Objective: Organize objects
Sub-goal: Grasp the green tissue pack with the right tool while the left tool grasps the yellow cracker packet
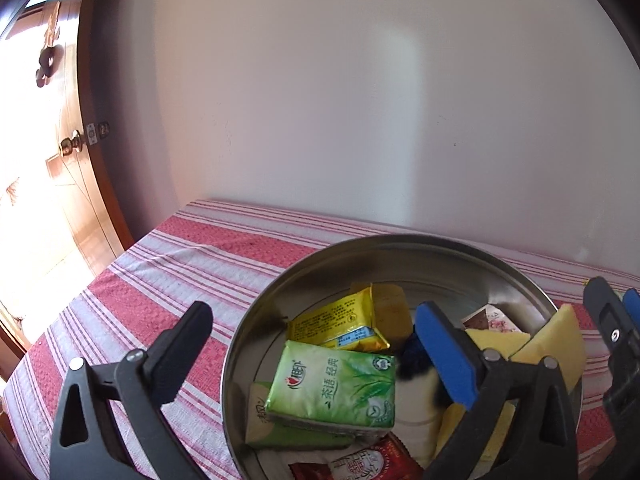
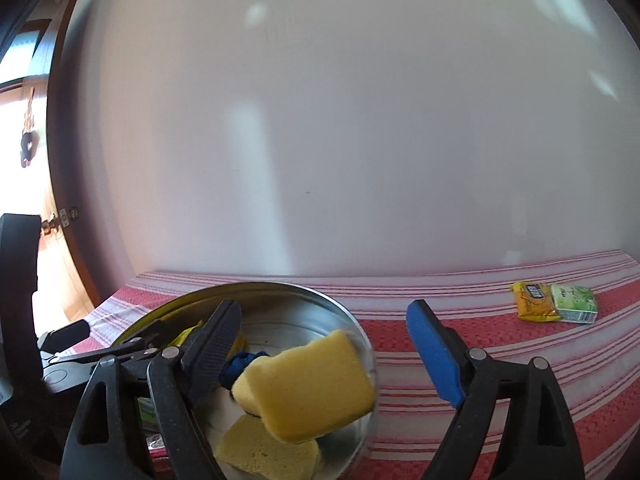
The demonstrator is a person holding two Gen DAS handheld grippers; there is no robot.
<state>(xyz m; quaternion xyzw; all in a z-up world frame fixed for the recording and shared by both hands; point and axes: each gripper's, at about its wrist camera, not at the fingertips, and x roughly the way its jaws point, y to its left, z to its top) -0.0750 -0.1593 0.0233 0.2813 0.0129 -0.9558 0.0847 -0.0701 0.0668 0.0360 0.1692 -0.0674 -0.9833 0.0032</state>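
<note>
Two claws are seen over a round metal bowl (image 1: 256, 320) that stands on a desk covered with a red and white striped cloth (image 1: 192, 256). The left claw (image 1: 320, 340) is spread wide: its black finger lies outside the bowl's left rim, over the cloth, while its blue-padded finger sits above the bowl's inside. Nothing is gripped between them. Between and just below those fingers a green tissue pack (image 1: 340, 388) is seen lying in the bowl, with a yellow packet (image 1: 336, 324) just beyond it and a red wrapper (image 1: 360, 464) nearer the camera. Behind the blue pad a dark blue object (image 1: 412, 356) is partly hidden; what it is cannot be told.

The right claw (image 2: 324, 344) is likewise held wide apart, with no pad pressing on anything. A yellow sponge (image 2: 308, 388) is seen between its fingers, blurred and tilted, over the bowl's right rim (image 2: 280, 292); whether it rests on the rim cannot be told. A second yellow sponge (image 2: 264, 452) lies below it in the bowl. The black finger is over the bowl, the blue one over the cloth to the right. Far off to the right of this claw, a small yellow pack (image 2: 534, 302) and a small green pack (image 2: 576, 304) lie touching on the desk.
</note>
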